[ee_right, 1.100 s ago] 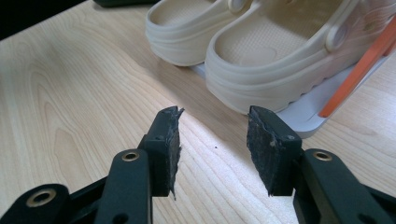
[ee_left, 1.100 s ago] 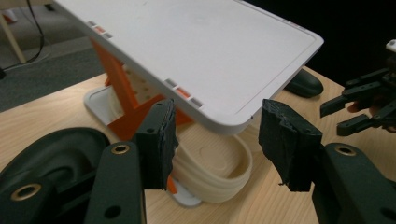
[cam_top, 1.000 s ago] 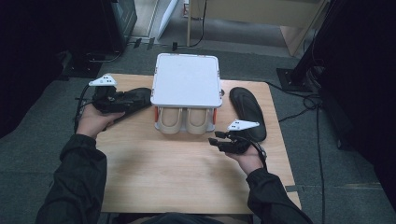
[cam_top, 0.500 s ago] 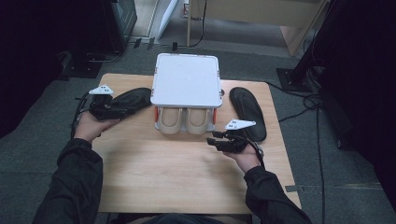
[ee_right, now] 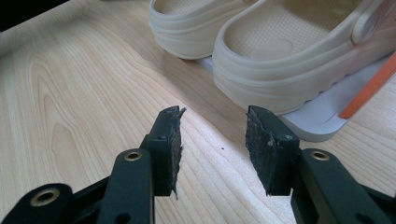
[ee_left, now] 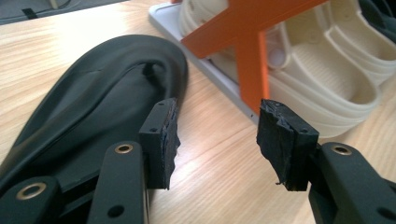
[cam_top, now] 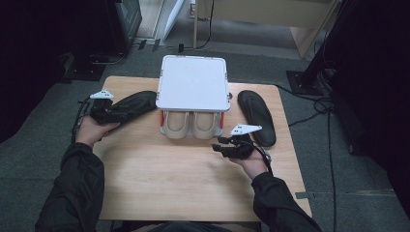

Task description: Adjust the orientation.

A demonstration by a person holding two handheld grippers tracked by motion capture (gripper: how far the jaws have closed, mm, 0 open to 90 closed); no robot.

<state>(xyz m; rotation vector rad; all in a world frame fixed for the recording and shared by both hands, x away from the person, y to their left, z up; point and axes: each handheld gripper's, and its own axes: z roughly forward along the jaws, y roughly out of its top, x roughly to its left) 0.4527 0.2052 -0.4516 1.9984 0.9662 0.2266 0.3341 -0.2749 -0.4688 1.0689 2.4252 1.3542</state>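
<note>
I work at a wooden table [cam_top: 183,183] on grey carpet, dark room around. The rack [cam_top: 194,82] stands mid-table. Left of it lies one black insole [cam_top: 130,104], my left gripper [cam_top: 121,115] over it, jaws spread and empty. Two beige clogs [cam_top: 191,126] sit under the rack's white top, their backs hidden. Right of it lies a second insole [cam_top: 256,116]; my right gripper [cam_top: 220,145], jaws apart, points at the clogs.

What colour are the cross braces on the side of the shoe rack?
Orange; the cross braces show best in the left gripper view, beside the cream clogs.
</note>
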